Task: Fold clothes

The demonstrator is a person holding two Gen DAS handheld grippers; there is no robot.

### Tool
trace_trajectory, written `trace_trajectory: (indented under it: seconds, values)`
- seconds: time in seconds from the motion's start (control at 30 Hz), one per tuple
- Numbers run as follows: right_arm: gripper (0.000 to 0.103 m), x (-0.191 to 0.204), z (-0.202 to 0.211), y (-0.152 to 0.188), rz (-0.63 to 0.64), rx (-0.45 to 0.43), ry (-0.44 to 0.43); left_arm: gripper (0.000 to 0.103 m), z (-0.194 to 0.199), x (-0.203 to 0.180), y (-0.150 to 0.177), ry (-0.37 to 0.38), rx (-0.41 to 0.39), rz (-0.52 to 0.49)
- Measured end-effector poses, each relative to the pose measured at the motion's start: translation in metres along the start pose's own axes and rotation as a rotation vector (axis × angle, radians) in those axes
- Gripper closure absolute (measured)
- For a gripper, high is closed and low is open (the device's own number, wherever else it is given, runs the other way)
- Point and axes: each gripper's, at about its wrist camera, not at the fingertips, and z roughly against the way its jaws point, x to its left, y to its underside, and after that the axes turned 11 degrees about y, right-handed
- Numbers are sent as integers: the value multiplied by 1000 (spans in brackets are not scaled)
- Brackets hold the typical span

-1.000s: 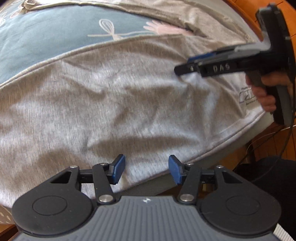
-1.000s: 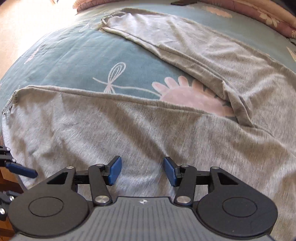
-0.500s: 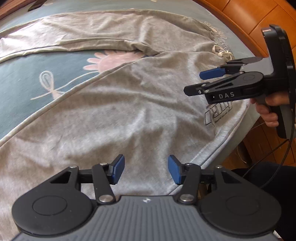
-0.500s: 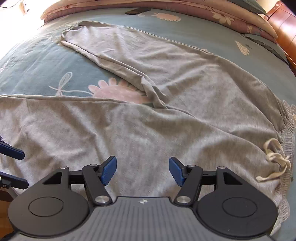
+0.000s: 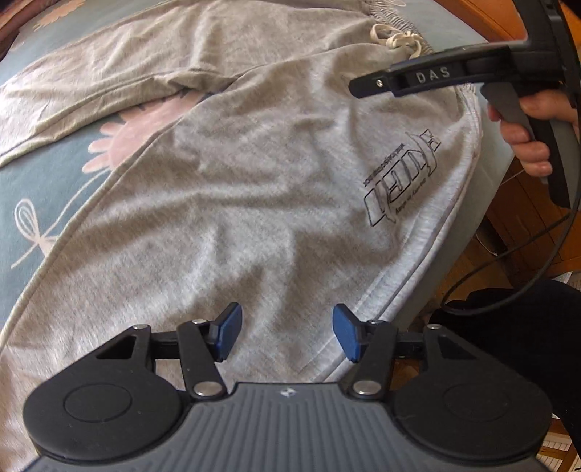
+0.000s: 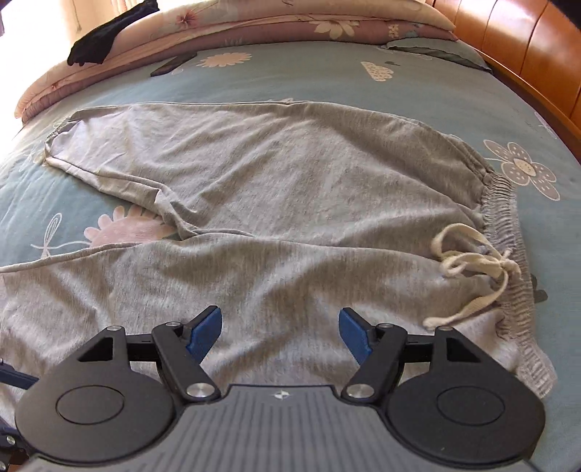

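Your left gripper (image 5: pixel 284 333) hovers with its blue pads spread wide and empty, above the near leg of a pair of grey sweatpants (image 5: pixel 232 188). The sweatpants lie spread on a bed with a teal floral bedspread (image 5: pixel 40 188), legs running off to the left and the waistband to the right. Their near edge runs along the bedside. A black printed logo (image 5: pixel 401 181) sits on the near leg, right of your left gripper's pads. Further right in the left wrist view, your right hand (image 5: pixel 526 134) grips the handle of the other tool, which hangs above the fabric near the waistband.

From the right wrist view, your right gripper (image 6: pixel 280 336) is also spread wide and holds nothing, poised over the upper part of the near leg. The far leg (image 6: pixel 232 159) stretches left across the bedspread. To the right, a cream drawstring (image 6: pixel 472 265) lies tangled beside the gathered elastic waistband (image 6: pixel 504 218). A folded floral quilt (image 6: pixel 254 25) runs along the far side, and a wooden headboard (image 6: pixel 515 40) stands at the far right.
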Motion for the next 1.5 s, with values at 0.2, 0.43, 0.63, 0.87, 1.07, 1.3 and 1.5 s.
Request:
trace_trajectory:
  seconds: [0.2,0.43,0.63,0.87,1.07,1.3,1.5]
  values:
    - [27,-66,5,36,-65,60,122,47,-30,-47,-45,139,-35,-142]
    - [24,-87,5,60,-54,77,109,42,-77,-77,-53,248,100,-159]
    - [23,-88,17,65,-23,41,55,40,-55,-96,-55,245,63,-269]
    - [24,-73,21,71,64,20,-19,40,-69,-83,-60,203,47,-231]
    - [15,-60,8,94,161,82,-7,36,-70,-87,-33,267,96,-209]
    - [0,-56,1,98,185,102,-29,31,-51,-71,-29,201,54,-214]
    - [0,-56,8,98,220,126,-22,9,-52,-61,-15,203,121,-249]
